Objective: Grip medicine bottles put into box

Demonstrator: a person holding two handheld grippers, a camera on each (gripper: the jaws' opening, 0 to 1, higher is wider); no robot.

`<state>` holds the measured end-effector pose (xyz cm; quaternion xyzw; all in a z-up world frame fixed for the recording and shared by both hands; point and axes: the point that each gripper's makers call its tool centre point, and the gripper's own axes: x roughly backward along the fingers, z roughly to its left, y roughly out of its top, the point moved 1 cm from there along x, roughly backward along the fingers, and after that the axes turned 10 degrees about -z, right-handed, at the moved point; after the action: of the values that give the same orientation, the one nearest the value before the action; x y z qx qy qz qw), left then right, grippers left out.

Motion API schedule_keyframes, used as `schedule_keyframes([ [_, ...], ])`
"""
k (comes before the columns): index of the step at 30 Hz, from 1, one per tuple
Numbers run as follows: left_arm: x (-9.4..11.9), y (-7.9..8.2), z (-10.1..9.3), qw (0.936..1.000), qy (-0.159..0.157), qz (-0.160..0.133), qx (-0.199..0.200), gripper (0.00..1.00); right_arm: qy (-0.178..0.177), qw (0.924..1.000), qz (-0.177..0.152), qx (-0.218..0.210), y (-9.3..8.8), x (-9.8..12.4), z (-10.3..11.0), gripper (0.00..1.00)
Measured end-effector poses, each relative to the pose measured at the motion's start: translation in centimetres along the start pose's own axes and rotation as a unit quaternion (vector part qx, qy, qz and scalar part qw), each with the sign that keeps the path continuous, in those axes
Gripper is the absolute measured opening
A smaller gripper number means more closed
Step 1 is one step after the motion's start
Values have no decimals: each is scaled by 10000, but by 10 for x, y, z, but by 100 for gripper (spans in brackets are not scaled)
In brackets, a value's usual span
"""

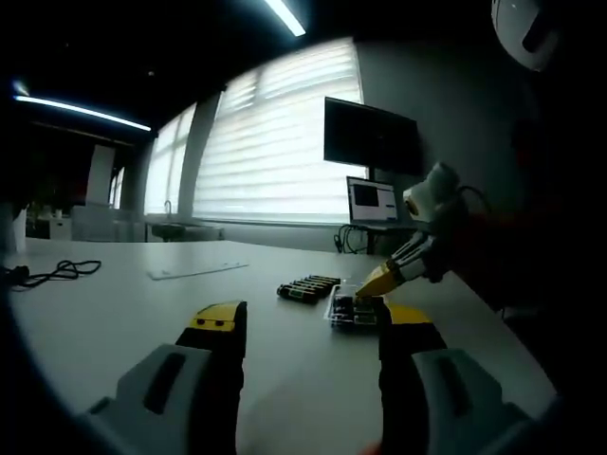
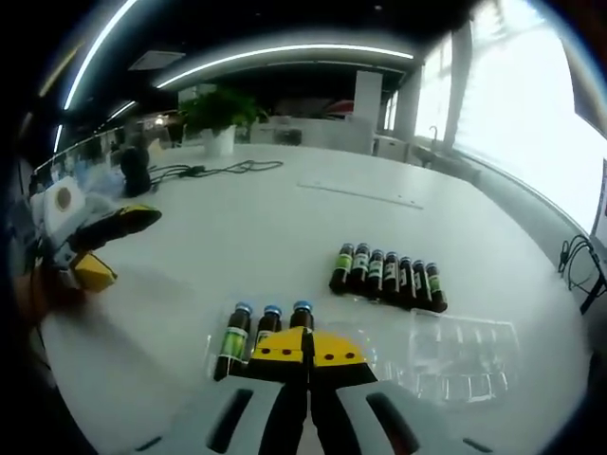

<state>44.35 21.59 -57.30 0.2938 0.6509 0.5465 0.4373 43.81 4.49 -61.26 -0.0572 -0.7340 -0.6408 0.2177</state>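
White table [image 2: 237, 227]: bottles [image 2: 387, 275], tray [image 2: 455, 355], cable [image 2: 204, 171].

An open-plan office: a long white table [image 2: 237, 218] stretches ahead of the claws, with a dark monitor [image 1: 372, 136] and a lit laptop [image 1: 372, 202] beyond them, blinds [image 1: 275, 142] over big windows, ceiling strip lights [image 2: 285, 52], and a potted plant [image 2: 218, 118] far ahead

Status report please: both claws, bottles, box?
Left claw open, empty. Right claw shut, over the clear box. Three bottles in box, seven bottles wait beside it.
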Motion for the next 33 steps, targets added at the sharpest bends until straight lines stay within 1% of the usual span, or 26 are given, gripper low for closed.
schedule_keyframes([
  [13,0,0,-1,10000,-8,0,-4,49,-39,9999,-70,-127,-3,0,1,0],
  [14,0,0,-1,10000,-10,-1,-4,49,-70,9993,201,-303,-15,2,4,0],
  [15,0,0,-1,10000,-12,0,-5,49,-23,9999,-18,-106,-13,2,0,0],
  [16,0,0,-1,10000,-12,1,-5,49,-69,9997,-50,-228,-14,4,-2,0],
  [18,0,1,-1,10000,-13,-1,-12,49,-91,9997,-152,-157,-9,1,0,0],
  [21,-1,1,-1,10000,-16,-3,-11,49,-61,9997,-174,-165,-7,0,1,0],
  [22,-1,1,-1,10000,-20,-5,-9,49,-35,9998,-127,-141,-7,0,2,0],
  [24,-1,1,-1,10000,-28,-2,-12,49,-51,9998,74,-175,-5,0,1,0],
  [27,-1,1,-1,10000,-21,5,-25,49,-56,9998,-77,-156,1,-1,2,0],
  [31,-1,1,0,10000,-8,-2,-23,49,-96,9997,-160,-146,6,-3,2,0],
  [33,-1,1,0,10000,-13,1,-25,49,-102,9997,-171,-116,8,-4,1,2],
])
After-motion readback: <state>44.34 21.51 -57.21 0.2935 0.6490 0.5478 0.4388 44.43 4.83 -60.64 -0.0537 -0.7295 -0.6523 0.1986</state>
